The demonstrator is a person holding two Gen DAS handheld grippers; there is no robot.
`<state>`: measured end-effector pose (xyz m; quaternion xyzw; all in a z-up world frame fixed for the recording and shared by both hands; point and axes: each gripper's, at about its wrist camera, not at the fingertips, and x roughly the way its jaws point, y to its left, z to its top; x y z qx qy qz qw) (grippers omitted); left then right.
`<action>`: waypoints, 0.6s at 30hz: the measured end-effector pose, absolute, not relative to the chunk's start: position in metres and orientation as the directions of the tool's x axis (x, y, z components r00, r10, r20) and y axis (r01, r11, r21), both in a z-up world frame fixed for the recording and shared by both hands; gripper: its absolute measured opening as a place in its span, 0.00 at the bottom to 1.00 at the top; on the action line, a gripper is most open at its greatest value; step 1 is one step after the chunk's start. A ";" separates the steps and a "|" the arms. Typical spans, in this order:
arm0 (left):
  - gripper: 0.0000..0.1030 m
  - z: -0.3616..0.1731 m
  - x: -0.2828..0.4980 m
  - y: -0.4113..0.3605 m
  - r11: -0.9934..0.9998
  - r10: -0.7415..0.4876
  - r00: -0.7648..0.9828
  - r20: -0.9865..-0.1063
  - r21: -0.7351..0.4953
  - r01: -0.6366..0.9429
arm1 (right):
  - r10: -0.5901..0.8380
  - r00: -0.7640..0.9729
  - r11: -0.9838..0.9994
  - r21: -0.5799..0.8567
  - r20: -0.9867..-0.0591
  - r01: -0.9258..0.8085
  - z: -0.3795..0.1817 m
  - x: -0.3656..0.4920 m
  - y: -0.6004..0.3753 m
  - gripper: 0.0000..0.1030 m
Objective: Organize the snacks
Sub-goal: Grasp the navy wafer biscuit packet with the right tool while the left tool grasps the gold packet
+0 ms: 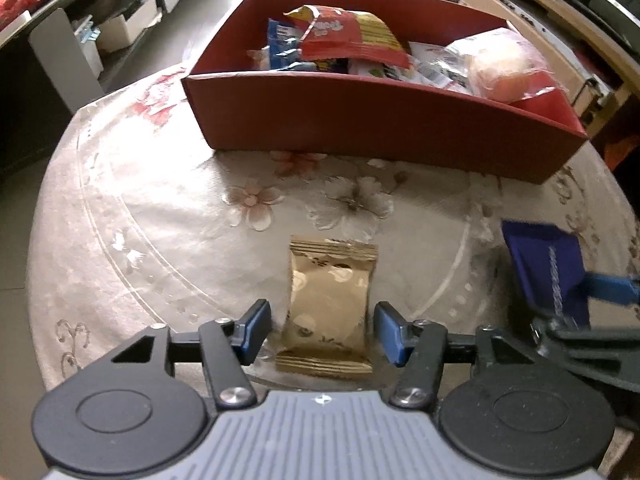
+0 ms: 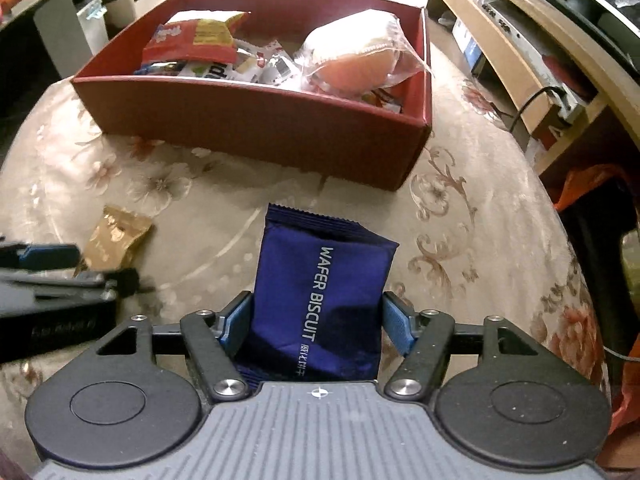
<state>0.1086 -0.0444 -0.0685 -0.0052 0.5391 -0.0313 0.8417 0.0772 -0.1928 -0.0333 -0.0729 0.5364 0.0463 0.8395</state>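
Left gripper [image 1: 323, 330] sits low over the table, jaws spread wide on either side of a gold snack packet [image 1: 329, 307]. Small gaps show between each blue pad and the wrapper; no contact visible. Packet lies flat on the floral tablecloth [image 1: 160, 216], long axis pointing away from the camera, crimped ends near and far.

Right gripper [image 2: 316, 322] has a dark blue packet [image 2: 320, 300] labelled "WAFER BISCUIT" between its fingers. Left pad [image 2: 234, 320] presses the wrapper edge; right pad appears to meet the opposite edge. Jaws closed on the packet. Its far end tilts up and forward. Cannot tell whether the near end touches the cloth.

From the right wrist view, the gold packet [image 2: 118, 236] lies to the left, with the left gripper's fingers just beside it. From the left wrist view, the blue packet [image 1: 548, 264] shows at far right.

Red cardboard box [image 1: 360, 120] stands farther back on the table, well apart from both packets. Contents: a red and yellow chip bag [image 1: 352, 36], a clear-wrapped round bun [image 2: 360, 60] on the right side, several smaller wrappers between them, partly hidden.
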 end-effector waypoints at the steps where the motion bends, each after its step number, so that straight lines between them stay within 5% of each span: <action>1: 0.59 -0.069 0.109 -0.044 0.998 -0.056 0.420 -0.906 -0.042 0.043 | 0.003 0.417 0.985 -0.069 -0.909 -0.157 -0.033 0.075 -0.192 0.72; 11: 0.64 -0.070 0.111 -0.049 0.998 -0.032 0.434 -0.900 -0.005 0.064 | 0.015 0.412 0.988 -0.049 -0.911 -0.145 -0.034 0.085 -0.193 0.72; 18: 0.46 -0.067 0.105 -0.056 0.995 -0.039 0.442 -0.896 0.005 0.099 | 0.030 0.413 0.985 -0.043 -0.910 -0.167 -0.035 0.084 -0.188 0.65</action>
